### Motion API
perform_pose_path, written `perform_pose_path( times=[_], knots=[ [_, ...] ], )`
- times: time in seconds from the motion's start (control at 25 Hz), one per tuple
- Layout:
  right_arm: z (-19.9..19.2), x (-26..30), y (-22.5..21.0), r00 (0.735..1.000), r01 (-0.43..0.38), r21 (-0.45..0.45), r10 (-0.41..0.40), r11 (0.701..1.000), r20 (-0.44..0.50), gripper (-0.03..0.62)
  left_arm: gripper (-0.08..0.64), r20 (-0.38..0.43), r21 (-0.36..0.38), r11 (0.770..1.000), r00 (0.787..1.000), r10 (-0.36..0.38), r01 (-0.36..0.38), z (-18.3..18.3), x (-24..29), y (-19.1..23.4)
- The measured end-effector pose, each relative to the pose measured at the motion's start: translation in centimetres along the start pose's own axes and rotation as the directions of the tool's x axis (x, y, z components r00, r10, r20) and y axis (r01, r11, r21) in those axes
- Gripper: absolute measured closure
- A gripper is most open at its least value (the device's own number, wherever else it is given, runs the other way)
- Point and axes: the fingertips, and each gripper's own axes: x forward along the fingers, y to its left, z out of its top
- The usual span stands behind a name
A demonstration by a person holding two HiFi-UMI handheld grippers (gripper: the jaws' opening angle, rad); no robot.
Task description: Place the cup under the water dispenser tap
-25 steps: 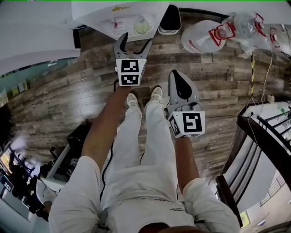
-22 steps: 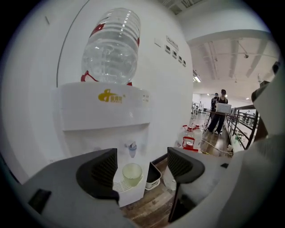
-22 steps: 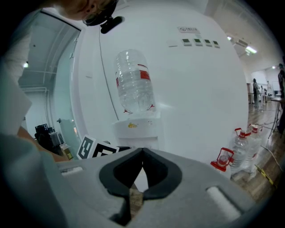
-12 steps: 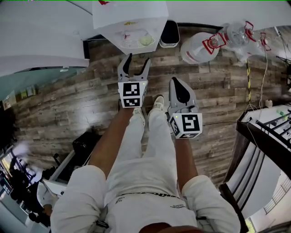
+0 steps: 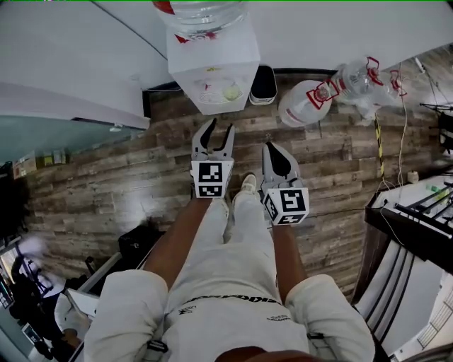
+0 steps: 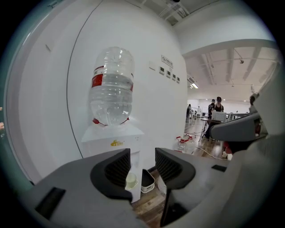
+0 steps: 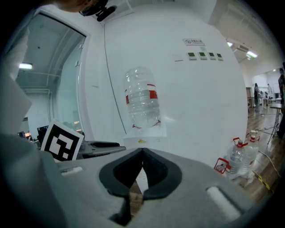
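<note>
Both grippers empty, facing the water dispenser [image 5: 212, 63].
My right gripper [image 7: 141, 165] is clamped shut. My left gripper [image 6: 142, 165] has its jaws part-way apart, just closing on nothing. Beyond them, the pale cup [image 6: 131, 180] sits in the dispenser's recess.

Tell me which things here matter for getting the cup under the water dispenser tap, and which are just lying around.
For the job:
- water dispenser
- cup, sitting in the dispenser's recess
- water bottle on top of the dispenser

Just lying about:
- small bin beside the dispenser
- spare bottles on the floor
</note>
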Motion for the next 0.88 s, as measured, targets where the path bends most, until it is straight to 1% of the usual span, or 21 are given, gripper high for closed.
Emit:
perform_pose_path(
  times=[0.16,0.24,0.36,0.48,0.64,0.88],
  knots=[
    [2.6,-0.9,1.3,1.0,-0.023,-0.006,0.023,1.0,0.018,0.595,0.414,0.02,0.01,1.0,1.0,-0.005,0.005,2.5,-2.4,-0.7],
    [4.0,-1.3,1.8,0.999,-0.031,-0.008,0.031,0.999,0.029,0.597,0.432,0.033,-0.003,1.0,0.999,0.004,-0.004,3.9,-3.6,-0.7],
    [5.9,-2.0,2.7,0.998,-0.049,0.003,0.049,0.999,0.043,0.595,0.465,0.054,-0.023,1.0,0.998,0.015,-0.014,6.1,-5.5,-0.2],
    [7.4,-2.9,4.1,0.996,-0.072,0.02,0.07,0.997,0.059,0.595,0.496,0.077,-0.014,1.0,0.997,0.02,-0.019,8.0,-7.5,0.3],
    [8.9,-3.7,5.8,0.993,-0.098,0.015,0.096,0.995,0.069,0.595,0.527,0.09,-0.005,1.0,0.996,0.021,-0.021,9.9,-9.7,0.6],
    [10.9,-5.1,7.7,0.987,-0.125,-0.007,0.125,0.992,0.102,0.595,0.552,0.096,0.008,1.0,0.995,0.005,-0.006,11.5,-12.1,0.1]
  ],
)
